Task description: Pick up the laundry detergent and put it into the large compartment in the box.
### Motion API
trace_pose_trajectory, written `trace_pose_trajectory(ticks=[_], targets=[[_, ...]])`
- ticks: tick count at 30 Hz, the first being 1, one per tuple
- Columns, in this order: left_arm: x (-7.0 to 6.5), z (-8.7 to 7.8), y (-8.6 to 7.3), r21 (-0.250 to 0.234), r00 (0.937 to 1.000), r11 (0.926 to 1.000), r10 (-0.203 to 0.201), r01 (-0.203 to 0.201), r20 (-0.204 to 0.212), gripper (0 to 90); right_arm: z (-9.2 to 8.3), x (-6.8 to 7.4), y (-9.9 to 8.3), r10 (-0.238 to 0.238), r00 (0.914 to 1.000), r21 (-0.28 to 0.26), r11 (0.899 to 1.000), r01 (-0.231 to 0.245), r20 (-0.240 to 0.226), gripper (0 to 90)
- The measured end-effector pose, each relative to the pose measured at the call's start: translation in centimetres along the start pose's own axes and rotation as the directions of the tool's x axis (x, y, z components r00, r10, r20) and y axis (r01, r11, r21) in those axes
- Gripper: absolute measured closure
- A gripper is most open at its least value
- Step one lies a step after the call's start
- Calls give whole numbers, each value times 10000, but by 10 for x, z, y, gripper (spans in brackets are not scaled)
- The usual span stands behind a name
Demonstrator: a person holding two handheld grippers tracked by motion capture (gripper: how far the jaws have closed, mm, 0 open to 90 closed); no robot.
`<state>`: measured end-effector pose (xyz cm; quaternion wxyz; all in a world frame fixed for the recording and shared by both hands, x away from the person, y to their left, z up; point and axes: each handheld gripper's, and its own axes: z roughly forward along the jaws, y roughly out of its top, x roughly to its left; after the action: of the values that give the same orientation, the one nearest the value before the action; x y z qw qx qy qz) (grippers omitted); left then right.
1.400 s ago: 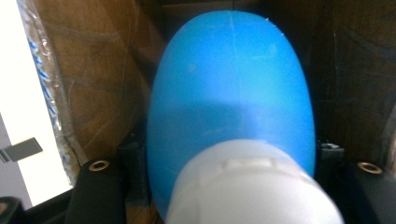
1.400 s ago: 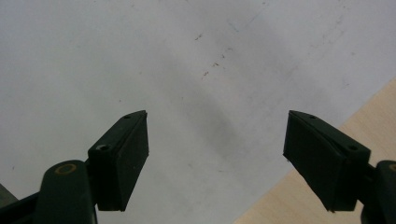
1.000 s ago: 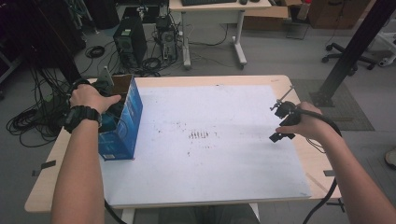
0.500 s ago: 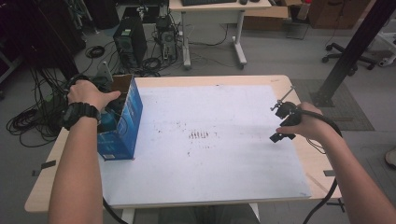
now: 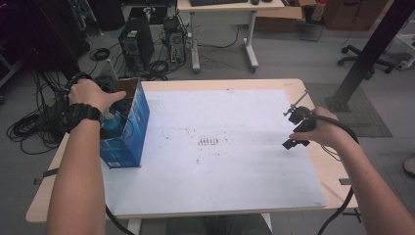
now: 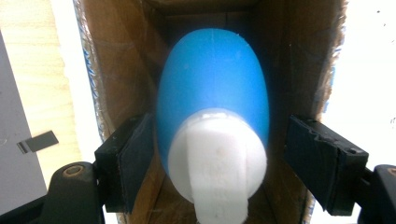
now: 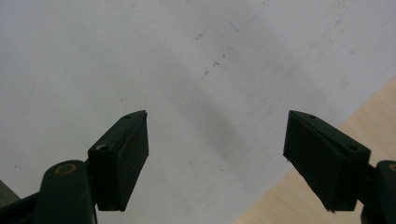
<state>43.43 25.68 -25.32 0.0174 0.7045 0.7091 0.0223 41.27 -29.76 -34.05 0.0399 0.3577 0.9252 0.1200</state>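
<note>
A blue box with an open top stands at the table's left side. Inside it lies a blue bottle with a white cap, seen between the brown inner walls. My left gripper reaches down into the box under the left hand. Its jaws have just been opening and stand open, with the bottle between them and a gap on the right side. My right gripper hovers open and empty over the white sheet near the table's right edge.
A white sheet covers most of the wooden table. Beyond the far edge are computer towers, floor cables and a desk. A black post stands at the right.
The left hand has shifted slightly toward the far end of the box. The right hand and its gripper have kept still.
</note>
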Motion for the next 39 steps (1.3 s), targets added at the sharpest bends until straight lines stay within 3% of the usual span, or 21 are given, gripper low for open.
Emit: trace_pose_trajectory(ticks=[16, 39], targets=[[-3, -22, -1, -293, 10000, 9996, 11, -14, -87, 205, -2, -1, -1, 24, 10000, -31, 10000, -24, -5, 225], [-16, -54, -1, -581, 9985, 9968, 534, -542, -144, 193, -4, -2, -3, 69, 10000, -73, 9999, -69, 14, 225]])
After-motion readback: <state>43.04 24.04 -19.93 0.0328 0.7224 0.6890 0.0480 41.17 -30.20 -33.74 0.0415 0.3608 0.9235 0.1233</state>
